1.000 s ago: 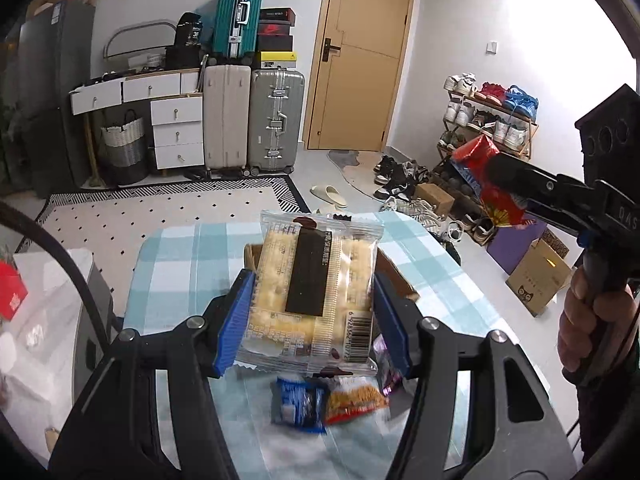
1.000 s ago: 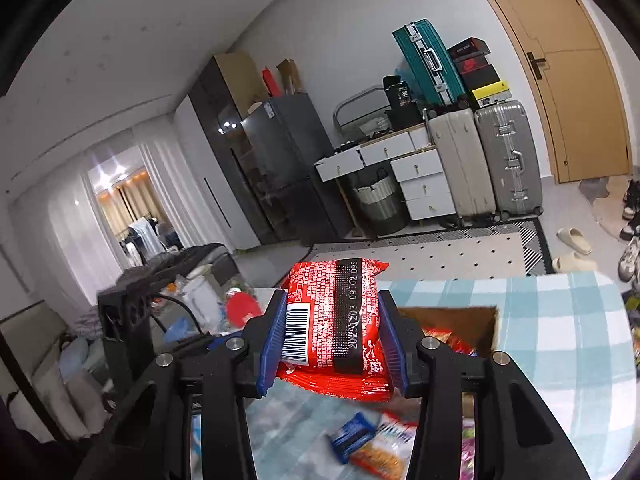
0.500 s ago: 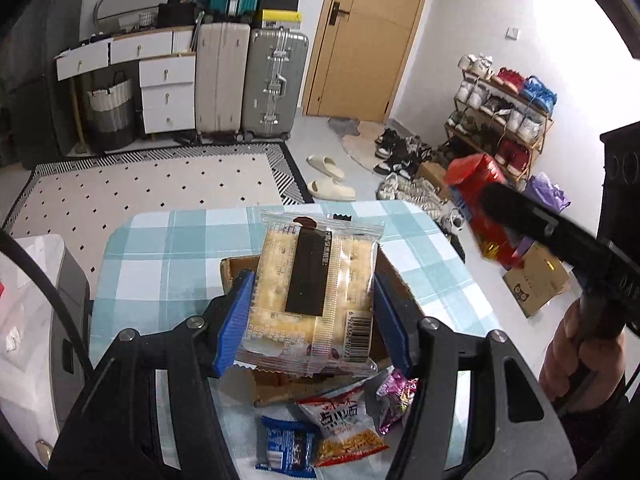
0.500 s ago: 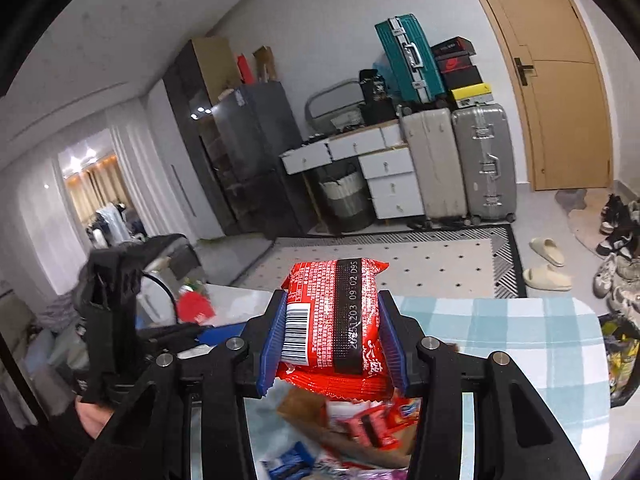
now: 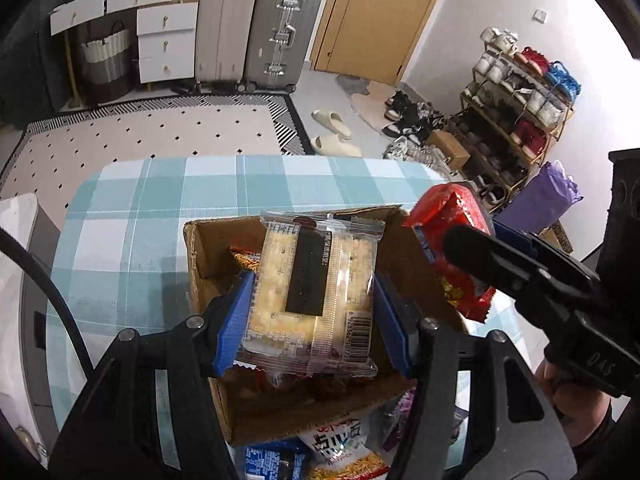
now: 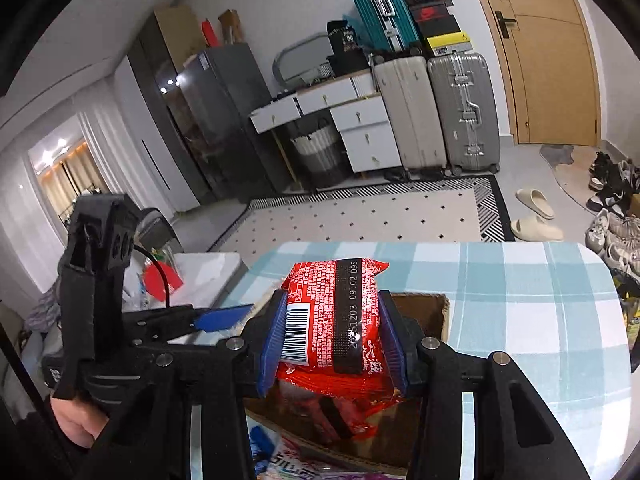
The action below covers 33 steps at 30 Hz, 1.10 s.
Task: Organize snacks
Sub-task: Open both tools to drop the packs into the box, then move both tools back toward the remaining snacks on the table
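My left gripper [image 5: 312, 320] is shut on a clear pack of yellow crackers [image 5: 316, 288] and holds it over the open cardboard box [image 5: 208, 248], which holds several snack packs. My right gripper [image 6: 332, 332] is shut on a red snack pack [image 6: 332, 312] just above the box [image 6: 436, 312]. In the left wrist view the red pack [image 5: 452, 232] hangs at the box's right edge. The left gripper also shows in the right wrist view [image 6: 224, 316], to the left.
The box stands on a table with a blue checked cloth [image 5: 160, 200]. Loose snack packs [image 5: 340, 452] lie on the table in front of the box. A white cabinet [image 5: 16, 240] stands to the left. Suitcases, drawers and a shoe rack stand beyond.
Both grippers have moved forward and down over the box with their packs. The box now lies right under them, and the loose packs have slipped toward the bottom edge.
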Motion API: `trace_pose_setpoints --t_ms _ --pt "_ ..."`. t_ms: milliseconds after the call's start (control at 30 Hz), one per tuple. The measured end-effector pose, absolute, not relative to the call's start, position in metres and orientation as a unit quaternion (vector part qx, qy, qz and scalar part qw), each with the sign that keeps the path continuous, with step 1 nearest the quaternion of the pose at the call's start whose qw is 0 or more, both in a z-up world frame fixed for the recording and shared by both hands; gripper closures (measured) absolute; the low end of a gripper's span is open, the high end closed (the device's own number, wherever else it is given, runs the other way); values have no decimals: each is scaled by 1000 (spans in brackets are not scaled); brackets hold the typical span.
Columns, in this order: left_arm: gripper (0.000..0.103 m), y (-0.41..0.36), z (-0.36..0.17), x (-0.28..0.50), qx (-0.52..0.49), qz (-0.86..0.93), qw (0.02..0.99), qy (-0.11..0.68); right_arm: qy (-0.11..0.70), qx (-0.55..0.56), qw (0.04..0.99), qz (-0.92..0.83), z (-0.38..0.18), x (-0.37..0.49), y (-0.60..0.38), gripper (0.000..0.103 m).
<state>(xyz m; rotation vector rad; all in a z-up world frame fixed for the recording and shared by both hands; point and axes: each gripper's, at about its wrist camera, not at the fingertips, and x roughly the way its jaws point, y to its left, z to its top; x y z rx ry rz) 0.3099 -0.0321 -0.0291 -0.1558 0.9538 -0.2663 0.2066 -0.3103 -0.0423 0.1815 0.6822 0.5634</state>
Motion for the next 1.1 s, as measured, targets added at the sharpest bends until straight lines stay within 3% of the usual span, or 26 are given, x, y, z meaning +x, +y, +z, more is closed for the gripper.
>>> trace_pose_setpoints --t_ms 367,433,500,1033,1100 --pt "47 -32 -63 332 -82 -117 867 478 378 73 885 262 -83 226 -303 56" --pt "47 -32 -63 330 -78 -114 866 480 381 78 884 259 -85 226 -305 42" --pt "47 -30 -59 323 -72 -105 871 475 377 76 888 253 -82 224 -307 35" --pt "42 -22 -2 242 -31 -92 900 424 323 64 903 274 -28 165 -313 33" --pt "38 -23 6 228 -23 -88 907 410 315 58 907 274 -20 155 -313 31"
